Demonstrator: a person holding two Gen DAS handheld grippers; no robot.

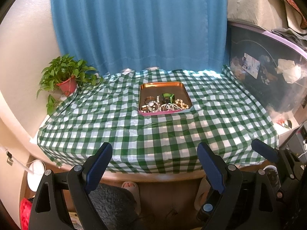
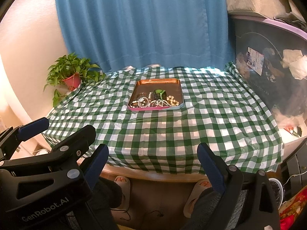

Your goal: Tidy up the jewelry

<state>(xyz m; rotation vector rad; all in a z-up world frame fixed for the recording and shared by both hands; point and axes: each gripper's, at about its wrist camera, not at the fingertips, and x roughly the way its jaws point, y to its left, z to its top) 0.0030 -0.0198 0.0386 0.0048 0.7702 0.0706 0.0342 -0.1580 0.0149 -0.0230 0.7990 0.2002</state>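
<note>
Both grippers, left (image 1: pixel 154 155) and right (image 2: pixel 152 156), spread wide, empty, held short of the table (image 1: pixel 153 141). Jewelry (image 1: pixel 163 104) heaped in tray (image 1: pixel 161 85), mid-cloth.

A green-and-white checked cloth (image 1: pixel 172 134), thin and faintly shiny where it creases, covers a smooth wooden table (image 1: pixel 153 176). The metal tray (image 1: pixel 163 85) has a glossy copper-toned inside (its outer rim is painted pink and pale blue) and holds glossy pearl beads (image 1: pixel 181 103). Behind hangs a matt blue fabric curtain (image 1: pixel 140 23).
</note>
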